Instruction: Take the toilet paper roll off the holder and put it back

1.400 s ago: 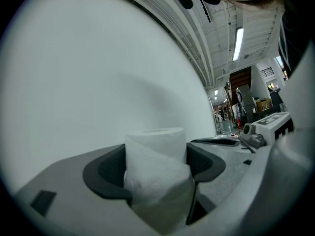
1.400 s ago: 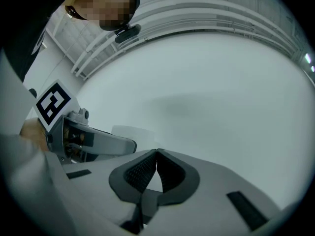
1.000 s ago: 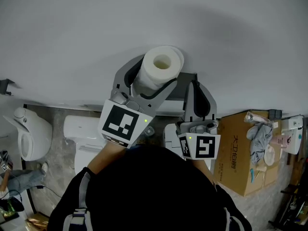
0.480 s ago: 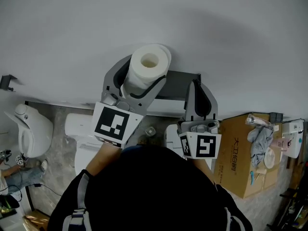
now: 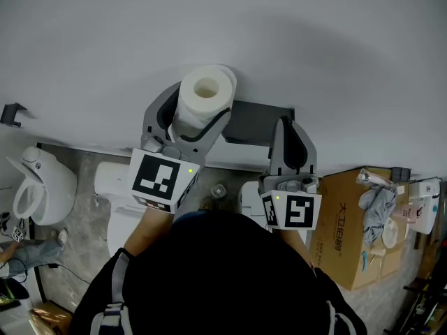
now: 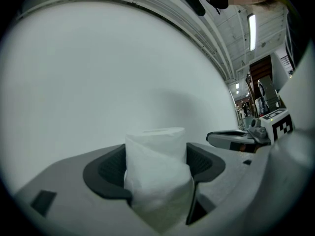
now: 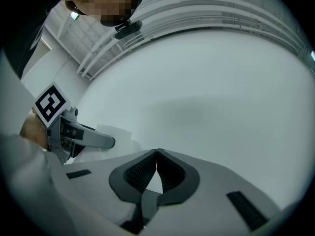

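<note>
Against the plain white wall (image 5: 314, 47), the left tongs (image 6: 156, 168) pinch the toilet paper roll (image 5: 206, 89), core axis upright, just left of the dark holder (image 5: 255, 122), which the right tongs (image 7: 156, 154), pressed together and empty, stand nearer.

A plain white wall (image 5: 314, 40) fills the upper part, with a small black bracket (image 5: 10, 112) fixed on it near the left edge. Below lies a grey stone floor (image 5: 80, 232). At its left edge stands a white toilet bowl (image 5: 35, 187), and near it a second white fixture (image 5: 115, 187), partly hidden. Toward the floor's right edge stands a cardboard box (image 5: 342, 222) with a grey cloth (image 5: 377, 199) on its top. A person's leg in jeans (image 5: 24, 258) lies by the floor's lower left corner.
</note>
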The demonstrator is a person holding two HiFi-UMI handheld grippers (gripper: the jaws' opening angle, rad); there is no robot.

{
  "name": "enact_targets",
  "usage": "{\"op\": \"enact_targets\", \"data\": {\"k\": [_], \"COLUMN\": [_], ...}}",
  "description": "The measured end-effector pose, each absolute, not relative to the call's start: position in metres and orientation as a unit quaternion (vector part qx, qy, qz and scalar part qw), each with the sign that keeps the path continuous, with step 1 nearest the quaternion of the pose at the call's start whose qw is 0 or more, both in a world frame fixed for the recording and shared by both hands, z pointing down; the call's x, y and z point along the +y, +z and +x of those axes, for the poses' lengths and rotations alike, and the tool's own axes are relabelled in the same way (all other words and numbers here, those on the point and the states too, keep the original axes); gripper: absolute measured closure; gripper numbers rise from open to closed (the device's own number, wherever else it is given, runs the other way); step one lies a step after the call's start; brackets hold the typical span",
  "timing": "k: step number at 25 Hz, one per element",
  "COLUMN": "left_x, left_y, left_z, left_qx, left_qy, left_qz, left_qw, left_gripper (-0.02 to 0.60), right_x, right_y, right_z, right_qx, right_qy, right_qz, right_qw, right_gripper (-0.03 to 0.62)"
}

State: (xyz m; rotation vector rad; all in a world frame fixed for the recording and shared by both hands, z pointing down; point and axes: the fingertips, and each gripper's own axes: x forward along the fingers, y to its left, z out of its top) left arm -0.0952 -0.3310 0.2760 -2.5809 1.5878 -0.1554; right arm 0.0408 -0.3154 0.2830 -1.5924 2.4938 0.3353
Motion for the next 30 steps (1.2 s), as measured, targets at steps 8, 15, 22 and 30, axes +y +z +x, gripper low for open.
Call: {"op": "enact_targets", "data": {"k": [8, 15, 22, 30], "left_x": [-0.3333, -0.3353, -0.3354, -0.3341], "left_y": [0.2795, 0.2797, 0.2795, 0.2769], "left_z": [-0.1002, -0.1008, -0.1017, -0.1012], "left_qx": [0.527, 0.526, 0.526, 0.524], "left_qy": [-0.054, -0.054, -0.053, -0.051], "left_qz": [-0.847, -0.847, -0.847, -0.848], "left_qw": [0.052, 0.051, 0.05, 0.052], "left_gripper": [0.218, 0.218, 0.218, 0.218], "right_x": [-0.3185, -0.3213, -0.3214, -0.3201], "right_y": [0.2862, 0.2873, 0.2876, 0.2872], "right_z": [0.0389, 0.0375, 0.0374, 0.0371], "right_qx": [0.837, 0.838, 0.838, 0.838], "right_qy": [0.109, 0.105, 0.104, 0.104], "right_qz": [-0.532, -0.531, -0.531, -0.532], "right_qw": [0.074, 0.072, 0.072, 0.073], "right_gripper": [0.571, 0.571, 0.571, 0.571]}}
